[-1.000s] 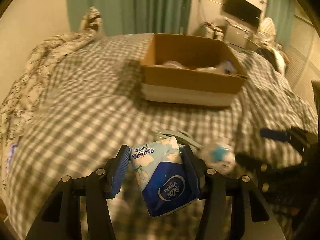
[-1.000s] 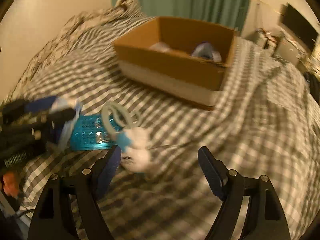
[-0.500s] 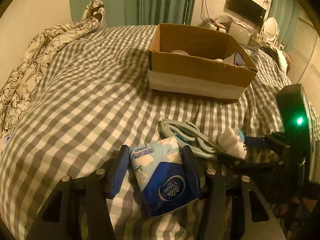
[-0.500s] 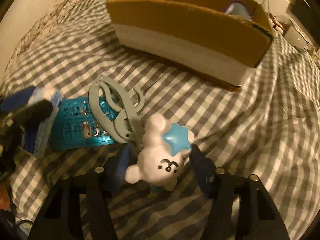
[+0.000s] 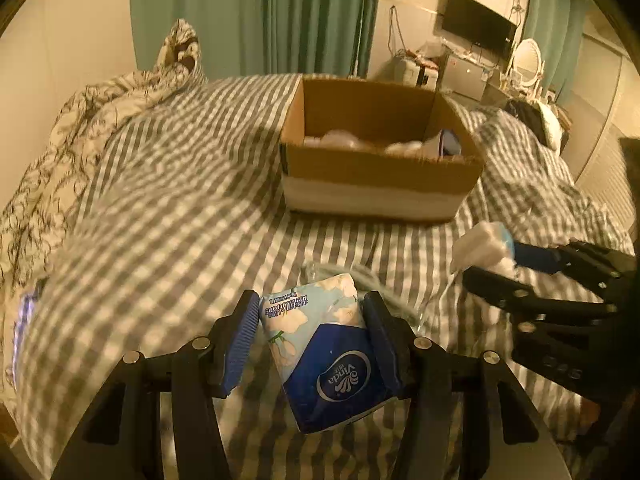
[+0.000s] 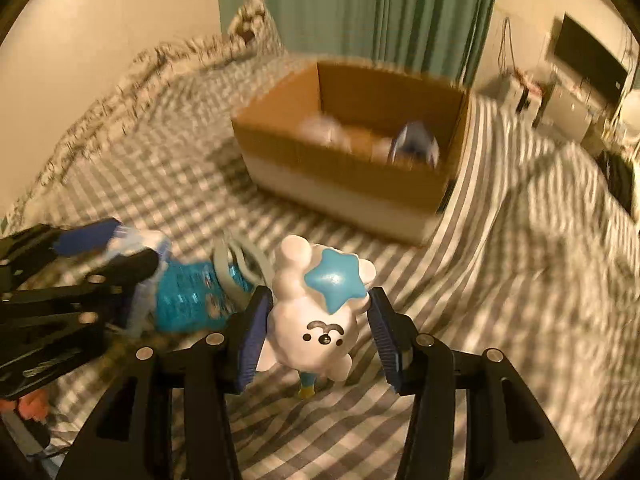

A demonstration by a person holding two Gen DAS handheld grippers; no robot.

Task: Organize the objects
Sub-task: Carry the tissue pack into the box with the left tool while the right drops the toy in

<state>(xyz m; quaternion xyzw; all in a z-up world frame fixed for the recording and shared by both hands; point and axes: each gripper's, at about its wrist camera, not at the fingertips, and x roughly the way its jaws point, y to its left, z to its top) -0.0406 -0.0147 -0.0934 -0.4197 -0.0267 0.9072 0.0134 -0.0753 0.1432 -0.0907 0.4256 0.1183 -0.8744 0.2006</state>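
My left gripper (image 5: 310, 330) is shut on a blue and white tissue pack (image 5: 324, 352) and holds it above the checked bedspread (image 5: 172, 240). My right gripper (image 6: 318, 330) is shut on a white toy figure with a blue star (image 6: 316, 312), also lifted; it shows at the right of the left wrist view (image 5: 480, 246). An open cardboard box (image 5: 380, 160) with several items inside stands ahead on the bed; it also shows in the right wrist view (image 6: 352, 156).
A teal blister pack (image 6: 192, 300) and grey plastic scissors (image 6: 236, 268) lie on the bedspread between the grippers. A crumpled floral quilt (image 5: 60, 152) lies at the left. Green curtains, a TV and a desk stand beyond the bed.
My right gripper closed on the white toy and lifted it off the bed. Both grippers have risen, with the box now seen from higher up.
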